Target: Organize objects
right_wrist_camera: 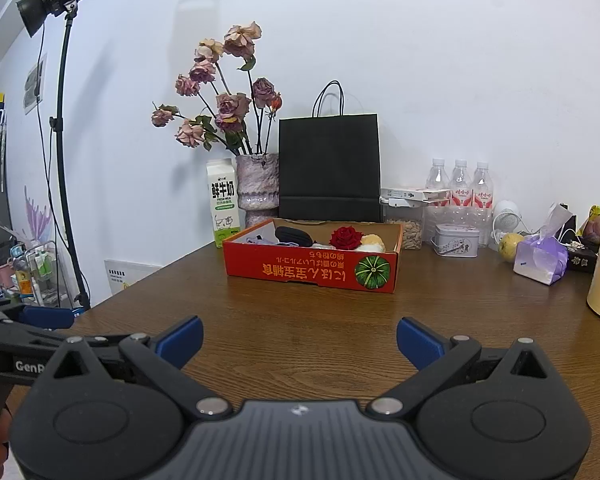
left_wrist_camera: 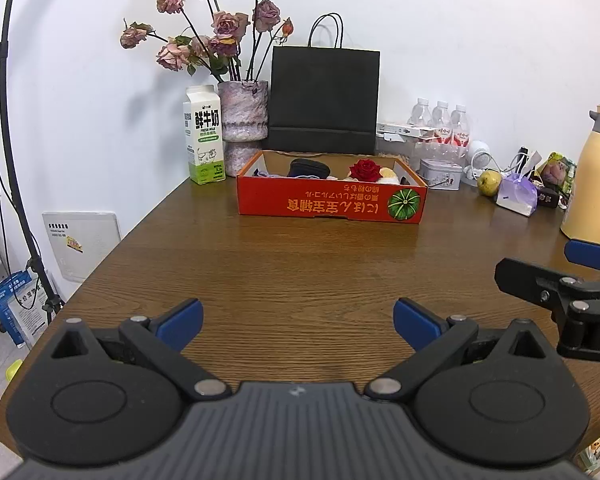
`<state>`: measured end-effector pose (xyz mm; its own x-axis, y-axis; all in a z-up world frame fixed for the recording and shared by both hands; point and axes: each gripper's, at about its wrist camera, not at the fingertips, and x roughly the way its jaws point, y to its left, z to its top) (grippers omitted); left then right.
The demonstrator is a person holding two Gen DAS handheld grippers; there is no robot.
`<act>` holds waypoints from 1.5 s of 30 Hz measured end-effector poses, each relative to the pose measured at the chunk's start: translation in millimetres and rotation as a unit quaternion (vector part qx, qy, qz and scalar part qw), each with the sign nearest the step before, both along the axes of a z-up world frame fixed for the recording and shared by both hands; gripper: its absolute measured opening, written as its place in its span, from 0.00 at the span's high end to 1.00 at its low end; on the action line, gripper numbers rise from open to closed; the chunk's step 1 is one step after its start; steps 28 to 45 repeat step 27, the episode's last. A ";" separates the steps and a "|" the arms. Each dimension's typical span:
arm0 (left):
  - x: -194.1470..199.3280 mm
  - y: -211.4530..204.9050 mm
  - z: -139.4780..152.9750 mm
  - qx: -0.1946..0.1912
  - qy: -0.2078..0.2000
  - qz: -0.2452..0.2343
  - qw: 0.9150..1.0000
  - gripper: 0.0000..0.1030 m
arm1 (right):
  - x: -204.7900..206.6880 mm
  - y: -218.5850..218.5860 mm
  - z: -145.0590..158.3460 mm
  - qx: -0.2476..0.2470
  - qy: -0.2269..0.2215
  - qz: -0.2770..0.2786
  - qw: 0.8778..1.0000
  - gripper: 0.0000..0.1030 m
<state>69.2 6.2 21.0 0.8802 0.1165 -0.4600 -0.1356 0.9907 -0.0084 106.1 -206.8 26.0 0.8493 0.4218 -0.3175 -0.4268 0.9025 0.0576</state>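
A shallow red cardboard box (left_wrist_camera: 332, 200) (right_wrist_camera: 312, 270) with a pumpkin print stands mid-table. Inside it lie a red rose (left_wrist_camera: 365, 170) (right_wrist_camera: 346, 237), a black case (left_wrist_camera: 309, 168) (right_wrist_camera: 294, 235), pale cloth and yellowish soft items. My left gripper (left_wrist_camera: 298, 324) hovers open over the bare wooden table (left_wrist_camera: 300, 272) well in front of the box, nothing between its blue pads. My right gripper (right_wrist_camera: 300, 346) is open too, equally far back, and shows at the right edge of the left wrist view (left_wrist_camera: 580, 272). The left gripper appears at the left edge of the right wrist view (right_wrist_camera: 40, 328).
Behind the box stand a milk carton (left_wrist_camera: 203, 136), a vase of dried roses (left_wrist_camera: 242, 120) and a black paper bag (left_wrist_camera: 324, 100). At the right are water bottles (left_wrist_camera: 440, 120), a small tin (left_wrist_camera: 440, 174), a pear (left_wrist_camera: 490, 182), a purple pouch (left_wrist_camera: 516, 196) and a yellow flask (left_wrist_camera: 596, 176). A light stand (right_wrist_camera: 64, 140) rises left.
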 end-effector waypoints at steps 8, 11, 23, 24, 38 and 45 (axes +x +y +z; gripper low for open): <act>-0.1 1.1 0.6 0.000 0.000 0.001 1.000 0.00 | 0.0 -0.3 -0.6 0.000 0.000 0.000 1.000 0.00; -1.0 2.1 1.1 -0.001 0.000 0.001 1.000 0.00 | -0.1 -0.4 -0.8 0.000 0.000 0.000 1.000 0.00; -2.8 5.1 0.7 -0.002 0.000 0.008 1.000 0.00 | 0.1 -1.5 -1.2 0.000 -0.001 0.001 1.000 0.00; -2.9 5.4 0.3 -0.003 0.000 0.006 1.000 0.00 | 0.1 -1.5 -1.3 0.000 -0.001 0.001 1.000 0.00; -3.5 5.0 -0.1 -0.004 0.000 0.005 1.000 0.00 | -0.1 -1.4 -1.2 0.000 -0.001 0.001 1.000 0.00; -3.5 5.0 -0.1 -0.004 0.000 0.005 1.000 0.00 | -0.1 -1.4 -1.2 0.000 -0.001 0.001 1.000 0.00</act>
